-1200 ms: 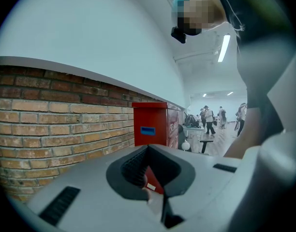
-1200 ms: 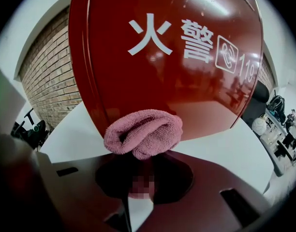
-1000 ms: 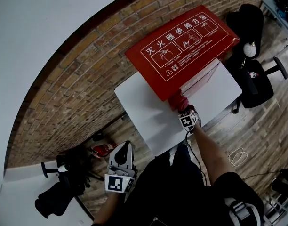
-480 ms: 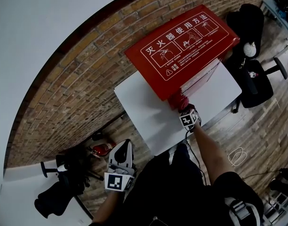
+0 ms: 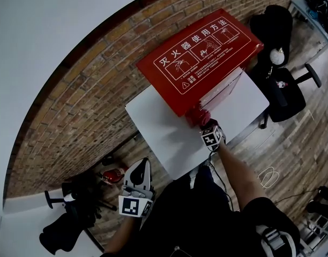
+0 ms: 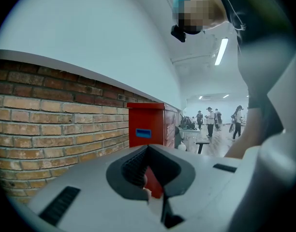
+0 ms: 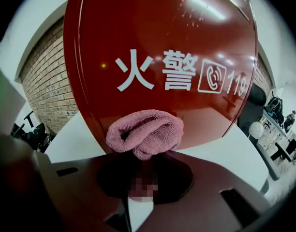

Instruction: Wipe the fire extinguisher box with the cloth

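Note:
A red fire extinguisher box (image 5: 199, 58) with white Chinese print stands on a white platform (image 5: 169, 127) against the brick wall. My right gripper (image 5: 206, 126) is shut on a bunched pink cloth (image 7: 145, 133), which presses against the box's glossy red front (image 7: 162, 47) near its lower left corner. The cloth (image 5: 199, 116) shows in the head view at the foot of the box. My left gripper (image 5: 138, 183) hangs low at the left, away from the box, jaws together with nothing between them. From the left gripper view the box (image 6: 149, 124) is seen side-on in the distance.
A brick wall (image 5: 83, 106) runs behind the box. A black office chair (image 5: 284, 92) with a bag stands to the right. Dark gear and a small red extinguisher (image 5: 113, 171) lie on the floor at the left. A cable loop (image 5: 268, 176) lies on the wooden floor.
My right gripper and the cloth have slid a little left and up along the bottom of the box's front. The left gripper has stayed put.

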